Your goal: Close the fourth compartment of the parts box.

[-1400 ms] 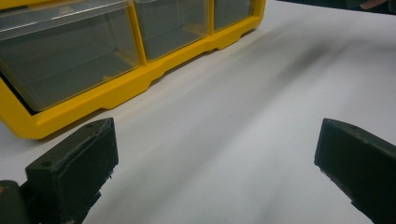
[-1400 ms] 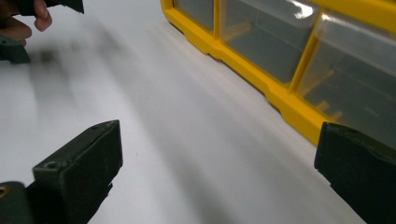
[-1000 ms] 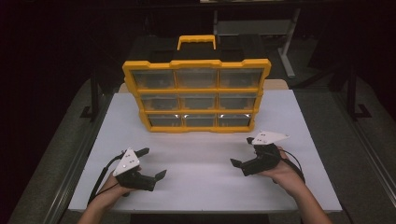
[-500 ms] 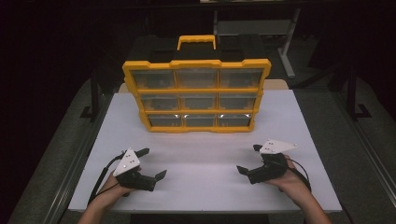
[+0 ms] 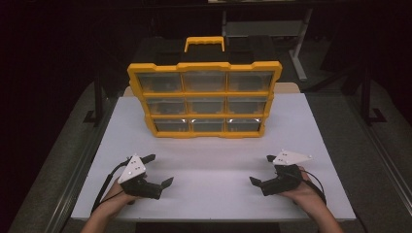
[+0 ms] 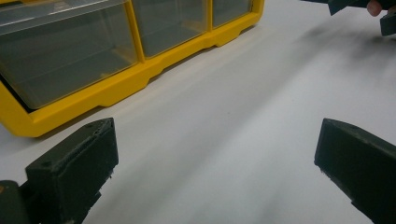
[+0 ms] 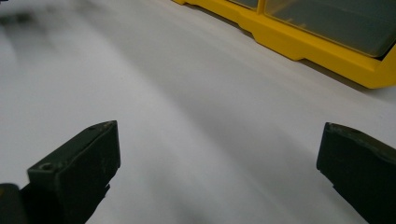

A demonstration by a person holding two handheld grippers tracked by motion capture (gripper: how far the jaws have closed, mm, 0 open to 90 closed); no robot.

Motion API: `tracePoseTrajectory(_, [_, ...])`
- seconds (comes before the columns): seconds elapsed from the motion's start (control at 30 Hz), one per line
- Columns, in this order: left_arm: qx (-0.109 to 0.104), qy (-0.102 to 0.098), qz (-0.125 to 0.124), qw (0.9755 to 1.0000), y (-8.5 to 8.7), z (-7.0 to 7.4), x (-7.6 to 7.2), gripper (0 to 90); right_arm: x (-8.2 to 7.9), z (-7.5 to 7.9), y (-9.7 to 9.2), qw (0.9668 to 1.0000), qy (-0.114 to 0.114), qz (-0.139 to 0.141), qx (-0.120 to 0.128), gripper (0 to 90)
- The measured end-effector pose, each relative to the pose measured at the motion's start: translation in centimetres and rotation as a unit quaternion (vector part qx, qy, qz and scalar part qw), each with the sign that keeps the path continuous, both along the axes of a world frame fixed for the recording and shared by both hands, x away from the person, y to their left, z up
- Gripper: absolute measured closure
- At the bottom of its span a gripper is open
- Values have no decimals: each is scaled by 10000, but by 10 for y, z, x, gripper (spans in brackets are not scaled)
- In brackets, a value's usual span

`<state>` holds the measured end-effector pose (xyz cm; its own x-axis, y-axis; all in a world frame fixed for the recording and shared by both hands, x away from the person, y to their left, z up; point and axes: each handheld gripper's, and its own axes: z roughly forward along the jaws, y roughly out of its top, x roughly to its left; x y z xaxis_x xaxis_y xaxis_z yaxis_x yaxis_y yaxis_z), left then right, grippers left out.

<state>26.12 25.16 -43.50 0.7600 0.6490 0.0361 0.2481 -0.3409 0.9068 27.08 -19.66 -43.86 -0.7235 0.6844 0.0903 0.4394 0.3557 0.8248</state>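
Left tool (image 5: 158, 171): rests low on the near left part of the table (image 5: 209, 194), held in the person's left hand (image 5: 116, 196); jaws spread wide, nothing between them. In the left gripper view its two black jaws stand far apart with bare white table between.
Right tool (image 5: 262, 170): near right part of the table, held in the right hand (image 5: 303, 191); jaws wide apart, gripping nothing. The right gripper view shows bare table between the jaws.
Grey plates: one lies on top of each tool, pale and three-cornered.
Cables: a black one trails from each tool toward the near edge.
Organizer (image 5: 204, 99): yellow case with clear-fronted drawers in three rows of three, standing upright at the middle of the far half of the table, front toward the person; well apart from both tools.
Handle (image 5: 204, 42): yellow, on top of the organizer.
Drawers: contents cannot be told through the clear fronts.
Left gripper view: organizer's bottom row (image 6: 70, 56) at upper left; the other tool (image 6: 359, 5) at the top right corner.
Right gripper view: organizer's yellow base (image 7: 299, 44) at upper right.
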Motion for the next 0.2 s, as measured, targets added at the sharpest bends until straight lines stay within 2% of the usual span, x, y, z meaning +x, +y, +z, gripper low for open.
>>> tracePoseTrajectory(0.2, [56,14,-23,10000,-1,-1,0,0,0,-1,-2,10000,-14,10,-23,0])
